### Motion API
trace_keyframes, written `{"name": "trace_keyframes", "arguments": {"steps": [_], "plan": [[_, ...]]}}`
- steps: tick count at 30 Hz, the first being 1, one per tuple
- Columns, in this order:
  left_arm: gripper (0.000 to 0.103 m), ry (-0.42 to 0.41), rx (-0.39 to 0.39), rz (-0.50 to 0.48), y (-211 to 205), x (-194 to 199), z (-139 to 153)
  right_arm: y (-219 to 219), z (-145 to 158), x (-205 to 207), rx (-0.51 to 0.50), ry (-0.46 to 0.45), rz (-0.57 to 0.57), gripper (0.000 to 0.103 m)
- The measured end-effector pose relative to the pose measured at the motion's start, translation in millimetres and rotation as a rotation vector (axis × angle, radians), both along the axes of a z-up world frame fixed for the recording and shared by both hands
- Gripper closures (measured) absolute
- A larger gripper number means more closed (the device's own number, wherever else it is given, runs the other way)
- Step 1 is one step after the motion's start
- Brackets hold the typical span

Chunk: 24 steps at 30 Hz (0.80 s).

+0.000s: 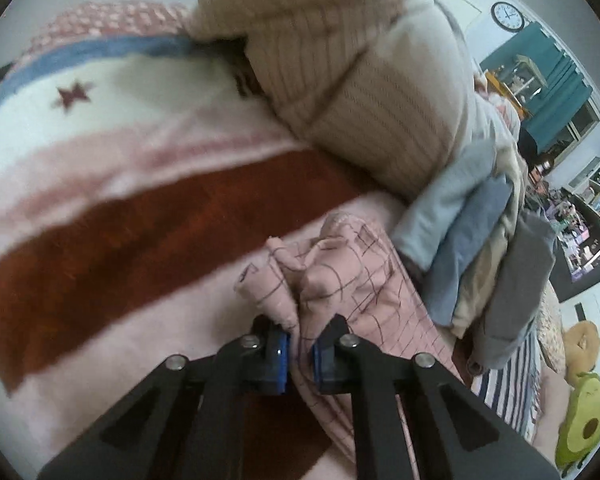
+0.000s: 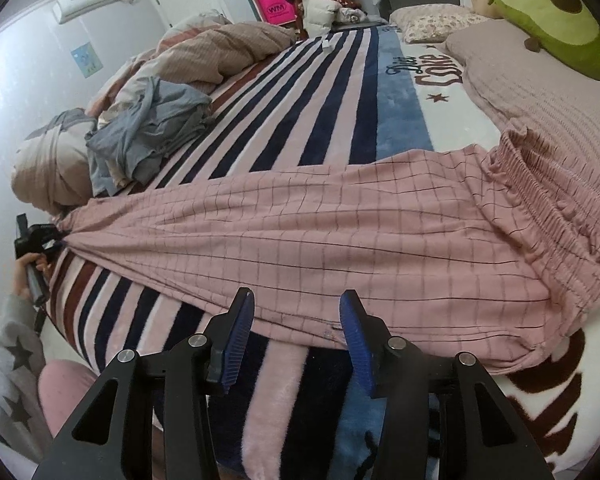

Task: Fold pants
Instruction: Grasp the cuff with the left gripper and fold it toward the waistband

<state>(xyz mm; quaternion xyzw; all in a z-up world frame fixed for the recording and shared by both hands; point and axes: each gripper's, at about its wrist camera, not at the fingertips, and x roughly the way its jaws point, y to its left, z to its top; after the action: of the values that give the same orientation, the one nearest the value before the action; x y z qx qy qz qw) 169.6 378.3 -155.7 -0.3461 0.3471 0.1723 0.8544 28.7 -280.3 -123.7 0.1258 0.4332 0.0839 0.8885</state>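
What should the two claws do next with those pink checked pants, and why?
Probably bring the right gripper down onto the near edge of the pants and close it. The left gripper already pinches the bunched leg end, while the right one hangs open above the cloth.

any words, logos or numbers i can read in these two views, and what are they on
"WM": white letters on the pink bag by the far shelves.
"Diet Coke": dark script on the striped blanket, partly hidden by the pink pillow.
Wall clock: numerals too small to read.
Blue wall poster and air conditioner markings: too blurred.
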Motion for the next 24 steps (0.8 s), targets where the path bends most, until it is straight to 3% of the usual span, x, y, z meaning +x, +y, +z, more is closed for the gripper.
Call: {"name": "trace_keyframes", "arguments": {"steps": [5, 9, 12, 17, 20, 24], "plan": [[0.096, -0.009, 0.116, 0.108, 12, -15, 27, -1, 4, -2, 0.012, -0.012, 0.011, 0.063], [0.097, -0.102, 0.197, -0.004, -17, -18, 65, -3, 9, -4, 0.026, -0.035, 0.019, 0.063], [0.097, -0.204, 0.246, -0.131, -62, -26, 101, -5, 11, -5, 0.038, -0.048, 0.021, 0.063], [0.097, -0.301, 0.351, -0.468, -184, -28, 136, -9, 12, -10, 0.059, -0.063, 0.020, 0.063], [0.097, -0.315, 0.343, -0.656, -256, -28, 130, -12, 12, -15, 0.066, -0.067, 0.015, 0.063], [0.097, -0.220, 0.333, -0.864, -341, -15, 86, -20, 15, -22, 0.072, -0.077, -0.001, 0.063]]}}
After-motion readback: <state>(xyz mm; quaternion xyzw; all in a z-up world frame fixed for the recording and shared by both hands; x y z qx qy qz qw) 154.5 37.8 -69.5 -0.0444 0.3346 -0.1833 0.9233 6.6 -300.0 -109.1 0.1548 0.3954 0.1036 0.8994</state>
